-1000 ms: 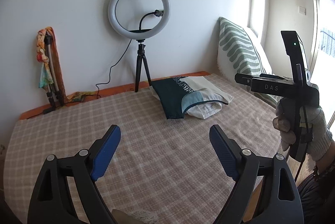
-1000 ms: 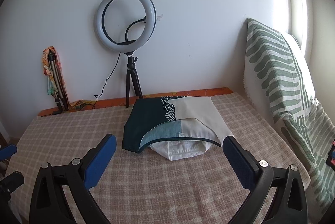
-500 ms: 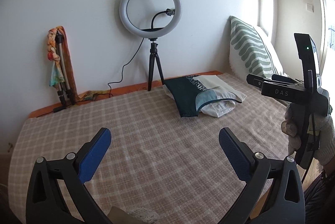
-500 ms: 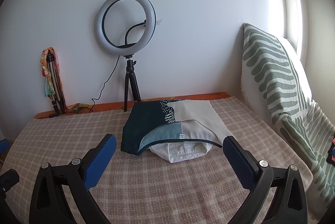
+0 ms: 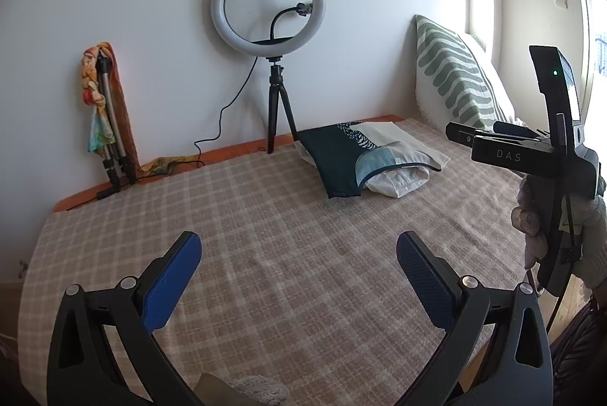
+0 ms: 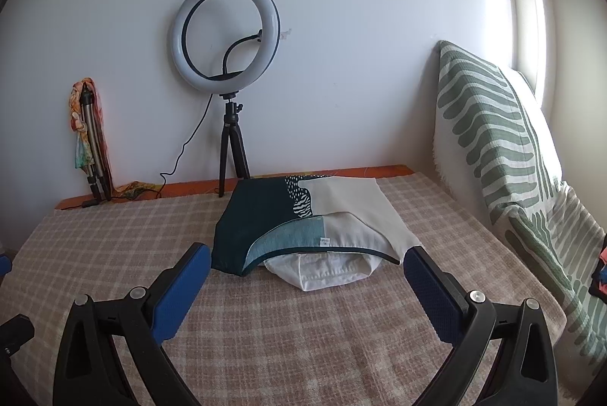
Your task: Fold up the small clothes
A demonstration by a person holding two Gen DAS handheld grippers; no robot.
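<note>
The left hand-held gripper (image 5: pixel 299 256) hangs with its blue-padded jaws wide apart and nothing between them, above bare checked cloth. The right hand-held gripper (image 6: pixel 306 269) is likewise spread and empty, low and just short of the clothes (image 6: pixel 303 220). In the left view a gloved hand (image 5: pixel 565 235) carries it.

The clothes lie in a flat stack toward the far side of the bed (image 6: pixel 114 254): a dark teal and cream top with a zebra-like print, folded square, over a white garment whose rounded end bulges out in front.

This would fit a stack just finished or one waiting for more folding; I cannot tell which.

The fabric looks thin, limp, and apt to slide on the coarse woven cover.
</note>
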